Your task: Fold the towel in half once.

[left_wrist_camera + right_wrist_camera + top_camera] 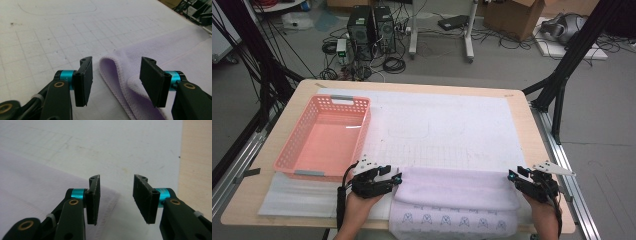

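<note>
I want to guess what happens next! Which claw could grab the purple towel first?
Probably the left claw: its open jaws already straddle the folded edge of the purple towel. The right claw is open too, but the towel's corner lies mostly under one jaw.

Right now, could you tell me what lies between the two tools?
The folded towel spans from the left tool to the right tool, seen in the high view.

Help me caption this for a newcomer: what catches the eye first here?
A folded lilac towel lies along the table's near edge, with an open gripper at each end: the left gripper at its left fold, the right gripper at its right corner. Behind the left one sits an empty pink basket on the white mat.
</note>
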Demonstrator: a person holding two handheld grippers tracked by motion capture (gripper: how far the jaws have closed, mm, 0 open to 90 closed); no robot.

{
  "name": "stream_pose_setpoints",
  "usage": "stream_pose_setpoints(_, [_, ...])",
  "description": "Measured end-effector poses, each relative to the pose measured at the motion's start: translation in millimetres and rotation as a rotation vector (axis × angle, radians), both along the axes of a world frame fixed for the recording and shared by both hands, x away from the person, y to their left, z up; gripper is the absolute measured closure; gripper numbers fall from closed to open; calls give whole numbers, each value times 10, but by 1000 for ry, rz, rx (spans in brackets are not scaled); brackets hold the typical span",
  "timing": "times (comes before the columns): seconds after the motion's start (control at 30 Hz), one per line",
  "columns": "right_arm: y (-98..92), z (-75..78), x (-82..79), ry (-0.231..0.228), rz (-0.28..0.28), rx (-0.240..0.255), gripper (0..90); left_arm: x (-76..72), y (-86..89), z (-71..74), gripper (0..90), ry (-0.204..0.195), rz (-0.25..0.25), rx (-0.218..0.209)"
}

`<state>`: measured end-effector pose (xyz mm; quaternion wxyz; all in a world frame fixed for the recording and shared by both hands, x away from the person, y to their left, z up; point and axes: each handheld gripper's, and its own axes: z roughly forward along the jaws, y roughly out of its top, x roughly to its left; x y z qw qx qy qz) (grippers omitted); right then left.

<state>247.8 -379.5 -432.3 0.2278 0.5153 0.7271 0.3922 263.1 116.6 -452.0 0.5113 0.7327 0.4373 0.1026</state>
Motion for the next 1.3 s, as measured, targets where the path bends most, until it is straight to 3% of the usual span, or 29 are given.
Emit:
stream_pose_setpoints(0.13, [12, 8, -90, 39, 67, 33, 505, 46, -16, -10, 430, 43, -6, 10])
stream_pose_setpoints(0.23, [56, -36, -112, 81, 89, 47, 479, 107, -64, -28, 420, 99, -17, 46])
stream_pose_setpoints(0.37, [128, -121, -87, 129, 105, -39, 464, 103, -159, -14, 405, 66, -15, 110])
stream_pose_setpoints(0.47, [138, -125, -89, 125, 102, -43, 465, 75, -228, -7, 415, 35, -14, 174])
stream_pose_setpoints(0.57, [165, -114, -90, 135, 89, -57, 492, 40, -282, -2, 523, 4, -32, 220])
stream_pose_setpoints(0.7, [174, -99, -87, 144, 100, -65, 612, 13, -325, -7, 759, 13, -61, 193])
stream_pose_setpoints(0.77, [179, -93, -88, 154, 109, -57, 674, 23, -306, -13, 779, 35, -63, 166])
stream_pose_setpoints(0.8, [176, -90, -84, 162, 118, -47, 747, 27, -298, -14, 795, 43, -64, 158])
stream_pose_setpoints(0.83, [173, -91, -78, 178, 141, -15, 809, 24, -298, -16, 807, 45, -63, 153])
stream_pose_setpoints(1.0, [114, -108, -60, 191, 161, 53, 841, 44, -249, 1, 831, 49, -29, 99])
stream_pose_setpoints(1.07, [101, -84, -35, 157, 168, 80, 847, 95, -209, 48, 834, 40, -23, 71])
stream_pose_setpoints(1.2, [129, 29, 78, 66, 152, 83, 849, 292, -185, 180, 835, 12, 12, 39])
stream_pose_setpoints(1.3, [116, 99, 237, 36, 144, 94, 849, 493, -171, 280, 835, -3, 33, 42])
